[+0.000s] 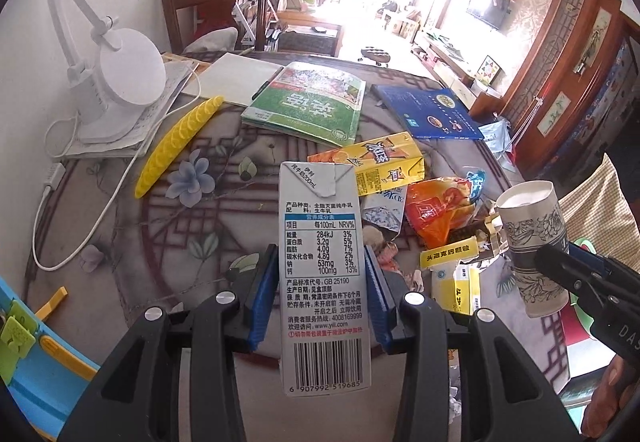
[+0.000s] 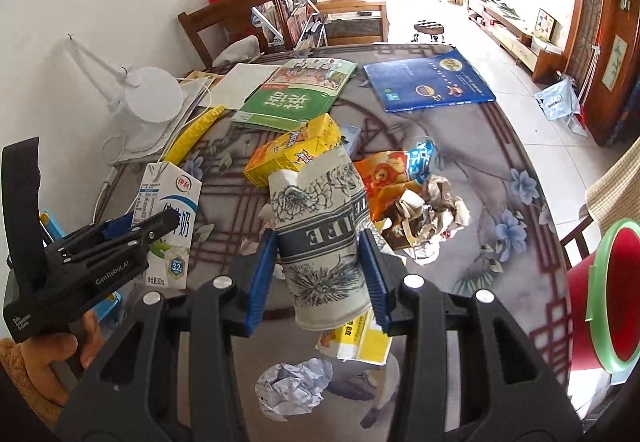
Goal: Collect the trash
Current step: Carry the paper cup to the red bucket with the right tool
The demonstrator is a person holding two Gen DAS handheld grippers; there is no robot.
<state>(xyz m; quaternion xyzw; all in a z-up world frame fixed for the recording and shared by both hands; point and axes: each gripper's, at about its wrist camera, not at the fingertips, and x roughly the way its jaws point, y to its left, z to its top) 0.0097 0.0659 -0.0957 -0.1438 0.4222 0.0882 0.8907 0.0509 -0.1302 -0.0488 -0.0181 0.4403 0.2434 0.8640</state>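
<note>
The left tongs (image 1: 322,278) squeeze a milk box (image 1: 322,274), held up over the bench (image 2: 500,274). The right tongs (image 2: 320,274) squeeze a paper cup (image 2: 324,238), also up in the air. The cup is thin and already dented, so a hard squeeze could crush it and let it slip. The box is smooth and could slide out. The red bin (image 2: 616,298) waits on the right, and more crinkly wrappers (image 2: 384,182) lie on the bench.
</note>
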